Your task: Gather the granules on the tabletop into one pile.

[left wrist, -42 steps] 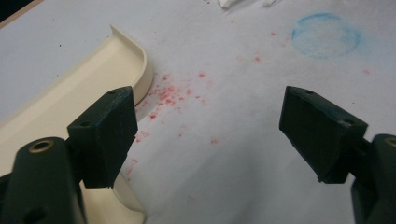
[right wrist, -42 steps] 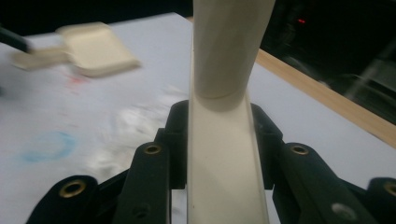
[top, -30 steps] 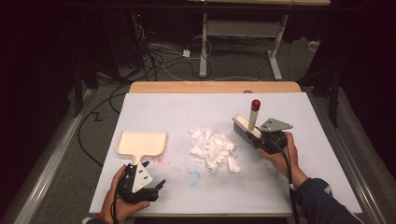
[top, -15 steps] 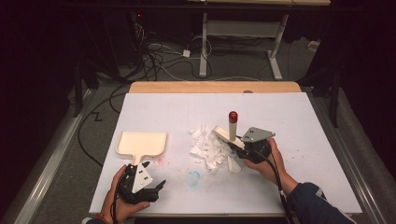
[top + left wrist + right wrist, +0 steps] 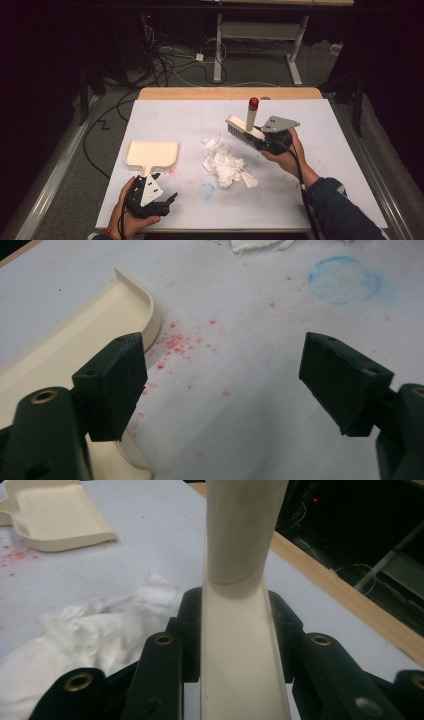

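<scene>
While the right gripper (image 5: 265,141) holds the brush (image 5: 244,131) above the table (image 5: 320,165), its fingers are closed on the cream handle, which the right gripper view shows pressed between the two black pads. The brush head lies level, with its long axis running from the gripper toward the upper left, and the handle with a red tip stands up from it. The pile of paper scraps (image 5: 226,162) lies on the table just below and to the left of the bristles, so the next sweep probably must go down and leftward, toward the dustpan (image 5: 151,154). The scraps are white, crumpled and loosely heaped. The dustpan is cream, flat on the table, well apart from the pile, and its handle points to the left gripper (image 5: 155,200). This gripper is the nearer one to the dustpan; its fingers (image 5: 116,385) stand wide open with nothing between them, just beside the dustpan handle.
</scene>
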`<act>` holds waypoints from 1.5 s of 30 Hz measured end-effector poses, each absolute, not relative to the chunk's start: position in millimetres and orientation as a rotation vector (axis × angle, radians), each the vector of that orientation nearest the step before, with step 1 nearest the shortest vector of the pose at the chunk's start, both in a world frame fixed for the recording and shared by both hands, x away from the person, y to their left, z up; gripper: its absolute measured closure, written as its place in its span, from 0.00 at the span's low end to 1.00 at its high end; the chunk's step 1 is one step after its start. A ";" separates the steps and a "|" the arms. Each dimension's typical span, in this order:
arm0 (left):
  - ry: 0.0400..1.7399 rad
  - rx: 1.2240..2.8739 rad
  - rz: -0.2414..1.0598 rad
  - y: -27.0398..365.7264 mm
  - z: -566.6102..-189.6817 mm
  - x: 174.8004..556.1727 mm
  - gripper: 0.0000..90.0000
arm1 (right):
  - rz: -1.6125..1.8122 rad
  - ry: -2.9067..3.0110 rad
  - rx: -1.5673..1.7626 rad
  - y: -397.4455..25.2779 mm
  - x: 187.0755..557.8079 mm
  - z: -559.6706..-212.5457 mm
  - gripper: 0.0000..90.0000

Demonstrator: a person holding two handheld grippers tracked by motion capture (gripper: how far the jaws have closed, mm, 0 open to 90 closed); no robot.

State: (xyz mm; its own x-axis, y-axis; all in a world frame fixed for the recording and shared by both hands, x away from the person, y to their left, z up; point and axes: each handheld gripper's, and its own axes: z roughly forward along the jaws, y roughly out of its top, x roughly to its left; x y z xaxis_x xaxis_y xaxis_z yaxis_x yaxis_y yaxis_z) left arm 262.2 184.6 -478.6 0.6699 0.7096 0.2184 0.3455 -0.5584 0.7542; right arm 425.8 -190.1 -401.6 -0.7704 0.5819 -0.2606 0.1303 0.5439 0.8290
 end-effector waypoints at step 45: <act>0.802 2.220 0.659 184.1 -481.0 258.4 0.21 | 1.234 2.525 0.120 -167.9 407.0 -432.0 0.75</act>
State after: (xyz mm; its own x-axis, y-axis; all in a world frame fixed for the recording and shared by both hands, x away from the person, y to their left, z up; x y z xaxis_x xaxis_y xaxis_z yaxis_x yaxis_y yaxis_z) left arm 258.4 184.1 -481.0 0.6826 0.6960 0.2228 0.3533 -0.5811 0.7332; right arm 407.0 -167.9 -432.0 -0.9428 0.2164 -0.2534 -0.0670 0.6217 0.7804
